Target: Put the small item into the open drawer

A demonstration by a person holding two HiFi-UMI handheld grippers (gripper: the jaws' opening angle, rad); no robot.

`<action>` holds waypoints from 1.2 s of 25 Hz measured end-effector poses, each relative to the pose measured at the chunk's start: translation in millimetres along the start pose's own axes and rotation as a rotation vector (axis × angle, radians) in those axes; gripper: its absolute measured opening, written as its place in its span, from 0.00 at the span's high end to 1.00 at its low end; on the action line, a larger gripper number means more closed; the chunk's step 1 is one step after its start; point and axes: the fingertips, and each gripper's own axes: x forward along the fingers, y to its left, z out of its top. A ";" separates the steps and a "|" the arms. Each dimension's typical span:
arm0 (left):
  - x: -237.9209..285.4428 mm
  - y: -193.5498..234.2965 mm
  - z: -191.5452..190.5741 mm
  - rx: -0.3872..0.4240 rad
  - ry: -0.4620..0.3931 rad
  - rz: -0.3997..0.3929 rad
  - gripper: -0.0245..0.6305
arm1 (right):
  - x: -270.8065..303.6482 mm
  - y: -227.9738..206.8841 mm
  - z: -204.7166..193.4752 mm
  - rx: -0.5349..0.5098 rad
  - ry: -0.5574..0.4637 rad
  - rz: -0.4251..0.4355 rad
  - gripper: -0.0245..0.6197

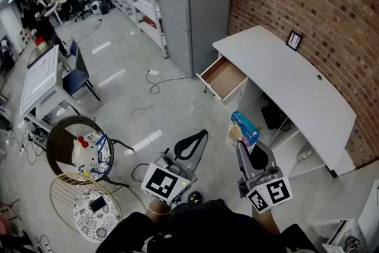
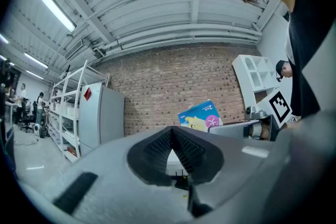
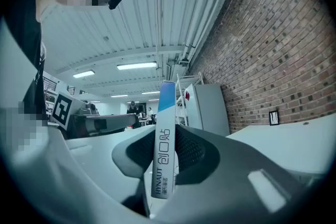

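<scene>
Blue-and-white box (image 1: 244,129) is clamped in the right gripper (image 1: 246,150), lower centre. Left gripper (image 2: 172,131) is closed, empty. Open drawer (image 1: 224,77) sits above centre, well apart.

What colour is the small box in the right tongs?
Box: mainly blue with yellow and pink; head view.

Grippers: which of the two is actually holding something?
The right gripper: its jaws clamp a slim blue-and-white box standing upright. The left gripper has its jaws closed together with nothing between them.
</scene>
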 end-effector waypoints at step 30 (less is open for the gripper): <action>-47.5 75.9 -6.9 -0.021 -0.026 0.017 0.97 | 59.5 49.1 -15.7 0.014 -0.008 0.020 0.81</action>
